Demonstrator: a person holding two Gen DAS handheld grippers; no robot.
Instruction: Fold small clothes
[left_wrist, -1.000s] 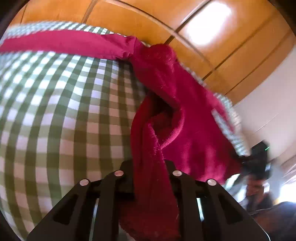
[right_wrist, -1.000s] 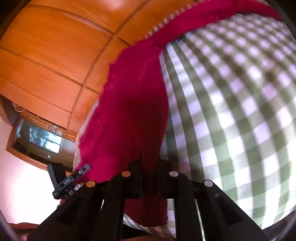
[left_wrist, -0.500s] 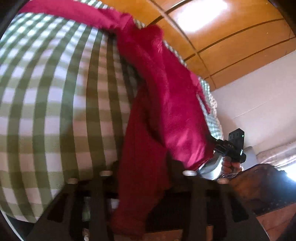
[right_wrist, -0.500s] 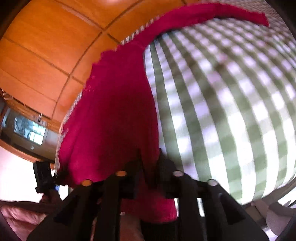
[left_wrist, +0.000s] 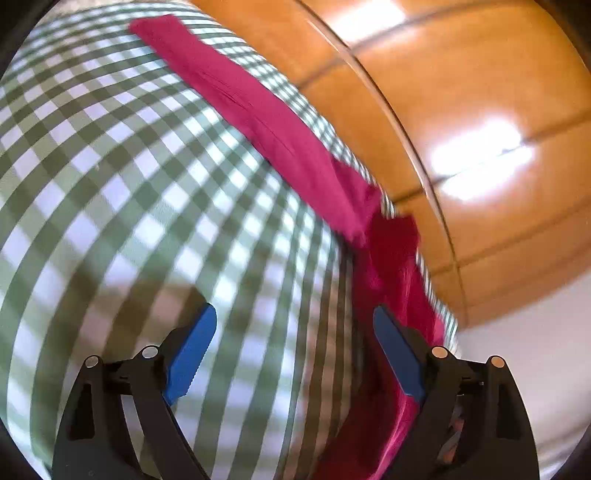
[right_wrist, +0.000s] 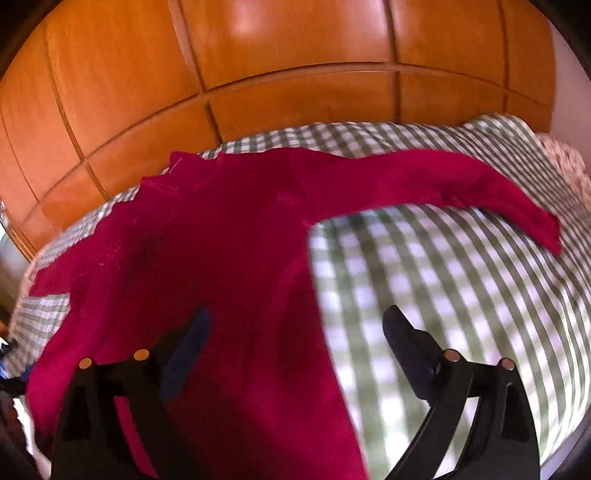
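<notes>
Green-and-white checked bedcover (right_wrist: 461, 295) fills the foreground, orange wooden panelling (right_wrist: 258, 74) closing the background. Left gripper (left_wrist: 291, 343): jaws apart over bare cover, gripping nothing. Right gripper (right_wrist: 295, 332): jaws apart above the red garment (right_wrist: 221, 251), not clamped on it. One garment counted, lying spread on the bed, one sleeve (right_wrist: 461, 181) stretched out to the far side; no completed fold is visible, so folding appears barely begun and all folds seem to remain
</notes>
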